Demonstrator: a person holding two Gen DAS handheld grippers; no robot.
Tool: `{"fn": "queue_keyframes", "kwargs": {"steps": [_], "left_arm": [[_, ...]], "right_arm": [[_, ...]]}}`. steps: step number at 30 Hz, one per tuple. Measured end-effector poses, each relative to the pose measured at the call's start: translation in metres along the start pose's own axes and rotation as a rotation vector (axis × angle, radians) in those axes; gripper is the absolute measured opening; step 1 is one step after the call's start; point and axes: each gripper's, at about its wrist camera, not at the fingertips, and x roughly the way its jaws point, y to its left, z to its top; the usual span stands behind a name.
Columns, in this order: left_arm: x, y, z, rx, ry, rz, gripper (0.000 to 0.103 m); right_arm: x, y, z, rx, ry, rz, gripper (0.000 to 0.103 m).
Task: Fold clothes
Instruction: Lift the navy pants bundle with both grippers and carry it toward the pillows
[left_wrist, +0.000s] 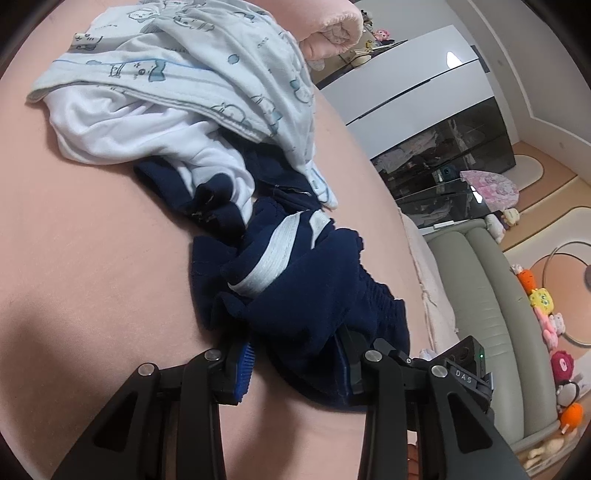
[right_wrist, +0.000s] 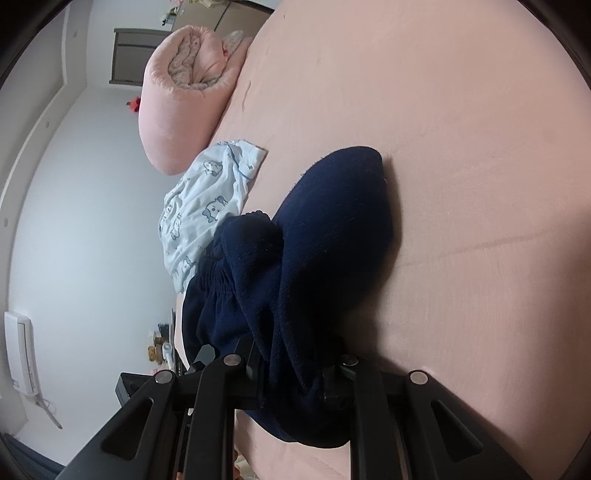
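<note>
Pink bedsheet (right_wrist: 461, 147) spreads wide under a crumpled navy garment (left_wrist: 295, 295), which lies bunched just in front of a heap of a white shirt (left_wrist: 122, 122) and printed light-blue pyjamas (left_wrist: 207, 59). Left tongs (left_wrist: 299, 365) and right tongs (right_wrist: 295, 373) each appear clamped on a wad of the navy cloth. Risk, as I judge it: each bite holds several layers, so lifting may raise a twisted lump, and the white shirt, overlapping the navy garment, may drag along.
</note>
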Motion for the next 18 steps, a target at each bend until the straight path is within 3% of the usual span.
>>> {"fn": "queue_keyframes", "kwargs": {"steps": [6, 10, 18], "left_arm": [[-0.007, -0.010, 0.000, -0.017, -0.032, -0.036, 0.030], [-0.008, -0.025, 0.002, 0.023, -0.040, -0.040, 0.029], [0.000, -0.043, 0.000, 0.068, -0.013, -0.045, 0.029]], "right_arm": [[-0.011, 0.004, -0.011, -0.022, -0.038, 0.013, 0.017], [-0.021, 0.008, -0.018, -0.036, -0.071, 0.023, 0.017], [-0.044, 0.021, -0.016, -0.068, -0.145, 0.014, 0.017]]}}
